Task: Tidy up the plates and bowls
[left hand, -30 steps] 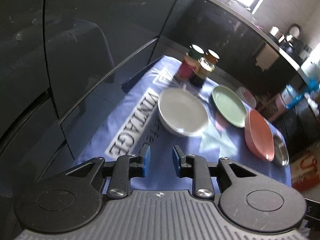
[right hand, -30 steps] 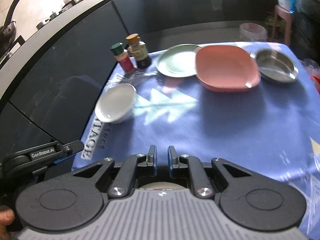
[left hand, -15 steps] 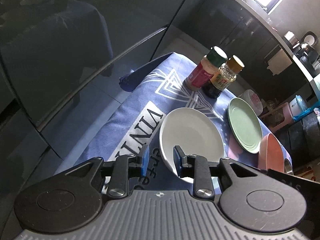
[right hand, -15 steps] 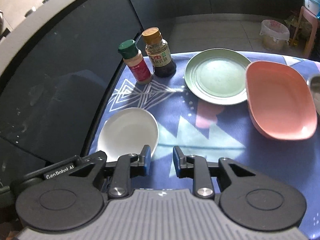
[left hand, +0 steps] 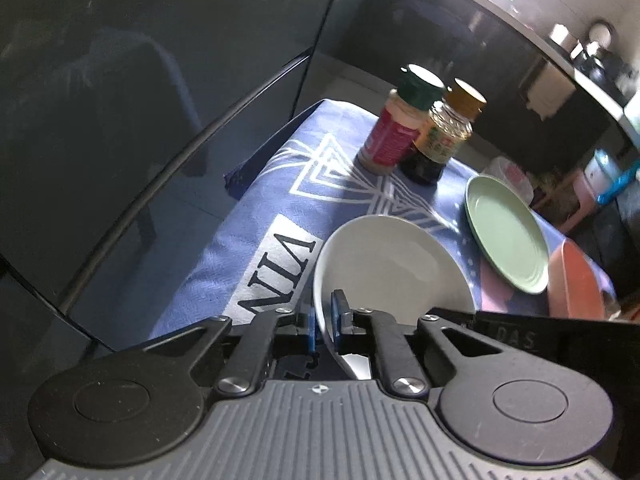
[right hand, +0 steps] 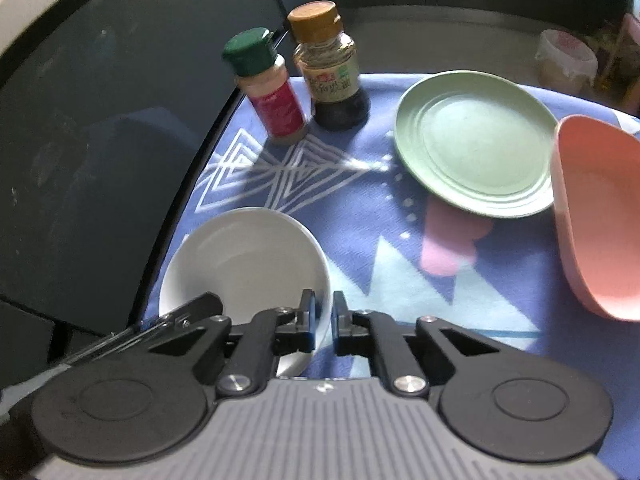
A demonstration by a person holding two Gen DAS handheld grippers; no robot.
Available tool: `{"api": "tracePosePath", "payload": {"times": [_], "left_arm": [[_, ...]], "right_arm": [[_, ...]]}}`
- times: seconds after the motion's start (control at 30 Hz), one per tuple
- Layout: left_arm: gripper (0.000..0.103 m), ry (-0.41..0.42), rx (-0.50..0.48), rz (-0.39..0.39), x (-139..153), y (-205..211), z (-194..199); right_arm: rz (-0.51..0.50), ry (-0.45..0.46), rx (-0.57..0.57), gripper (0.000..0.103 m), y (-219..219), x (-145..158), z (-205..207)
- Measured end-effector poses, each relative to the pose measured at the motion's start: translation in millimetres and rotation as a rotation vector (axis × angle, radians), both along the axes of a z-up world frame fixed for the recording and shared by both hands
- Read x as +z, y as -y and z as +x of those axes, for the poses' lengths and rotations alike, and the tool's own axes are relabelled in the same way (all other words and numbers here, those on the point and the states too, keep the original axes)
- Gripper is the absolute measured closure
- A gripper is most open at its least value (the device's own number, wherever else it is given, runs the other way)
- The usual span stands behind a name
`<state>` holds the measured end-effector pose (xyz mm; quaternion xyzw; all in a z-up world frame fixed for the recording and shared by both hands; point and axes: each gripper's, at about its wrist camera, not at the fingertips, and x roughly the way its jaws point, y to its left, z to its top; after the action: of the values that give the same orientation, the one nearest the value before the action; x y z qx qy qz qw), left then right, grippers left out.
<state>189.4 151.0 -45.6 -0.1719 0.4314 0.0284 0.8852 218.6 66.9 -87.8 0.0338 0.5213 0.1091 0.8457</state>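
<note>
A white bowl (left hand: 394, 264) sits on the blue patterned cloth (left hand: 280, 208). My left gripper (left hand: 323, 322) is shut on the bowl's near rim, one finger inside and one outside. In the right wrist view the same white bowl (right hand: 244, 256) lies at the lower left, and my right gripper (right hand: 324, 320) is shut on its right rim. A green plate (right hand: 476, 144) and a pink dish (right hand: 600, 216) lie to the right; they also show in the left wrist view as the green plate (left hand: 506, 232) and the pink dish (left hand: 574, 280).
Two spice jars stand behind the bowl: a green-capped red one (right hand: 268, 88) and a brown-capped one (right hand: 330, 68). Dark glossy cabinet fronts (left hand: 160, 80) run along the left of the table. A white bucket (right hand: 566, 56) stands on the floor behind.
Both grippers moved forward and down to the white bowl. Their jaws went from apart to closed on its rim, left on the near-left edge and right on the right edge.
</note>
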Motion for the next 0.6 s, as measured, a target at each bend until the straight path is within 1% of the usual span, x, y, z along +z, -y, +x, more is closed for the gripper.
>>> {"api": "tracePosePath", "payload": {"times": [0.07, 0.13, 0.27, 0.43, 0.6], "left_arm": [[0.095, 0.001, -0.013, -0.005, 2.7, 0.1, -4.0], [0.095, 0.017, -0.021, -0.007, 9.5, -0.1, -10.0], [0.095, 0.054, -0.052, -0.004, 30.0, 7.7, -29.3], [0.095, 0.097, -0.115, -0.014, 52.2, 24.0, -60.3], [0.095, 0.118, -0.169, -0.006, 64.3, 42.8, -88.5]], "right_arm": [[-0.012, 0.006, 0.004, 0.000, -0.2, 4.5, -5.3], [0.001, 0.019, 0.003, 0.000, 3.9, 12.2, -13.4], [0.019, 0.053, -0.004, 0.000, 13.6, 33.2, -36.6], [0.038, 0.105, -0.034, 0.000, 32.8, 59.4, -77.6], [0.043, 0.134, -0.063, 0.000, 47.8, 69.6, -113.1]]}}
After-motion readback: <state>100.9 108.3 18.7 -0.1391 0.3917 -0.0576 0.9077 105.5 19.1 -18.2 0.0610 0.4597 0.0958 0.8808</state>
